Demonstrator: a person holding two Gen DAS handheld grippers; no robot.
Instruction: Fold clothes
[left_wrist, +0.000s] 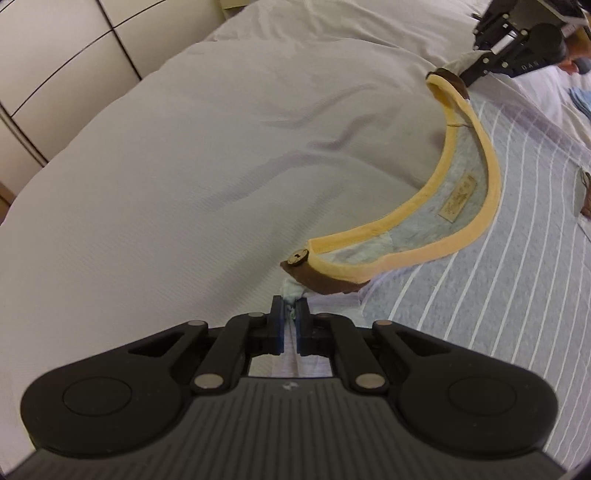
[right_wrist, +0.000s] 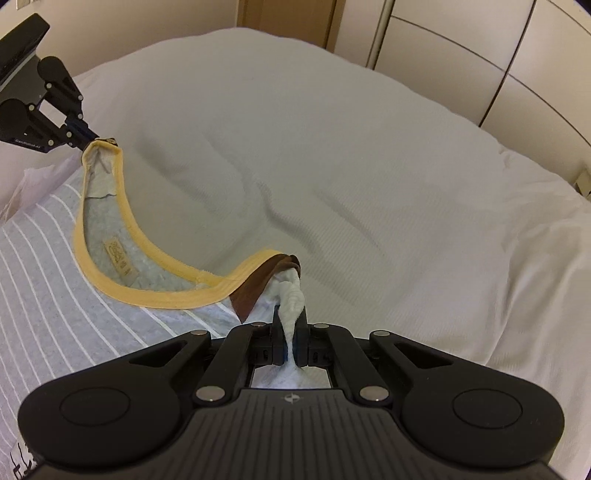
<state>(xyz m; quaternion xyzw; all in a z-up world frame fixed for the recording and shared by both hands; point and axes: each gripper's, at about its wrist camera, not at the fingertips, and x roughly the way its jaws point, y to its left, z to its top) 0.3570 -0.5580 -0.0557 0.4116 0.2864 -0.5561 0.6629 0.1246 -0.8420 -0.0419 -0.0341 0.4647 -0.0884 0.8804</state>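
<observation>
Left wrist view: our left gripper (left_wrist: 290, 314) has its fingers clamped on the shirt (left_wrist: 480, 277) at one shoulder, by the brown tab w/ button (left_wrist: 298, 256). Right gripper (right_wrist: 290, 325) likewise has fingers pinched on a bunched bit of fabric at the other shoulder. Grey striped shirt lies on the bed (right_wrist: 332, 166), yellow neckline (right_wrist: 155, 295) stretched btwn both grips. No fold visible yet, so we judge the task is at its start; all folding is left.
</observation>
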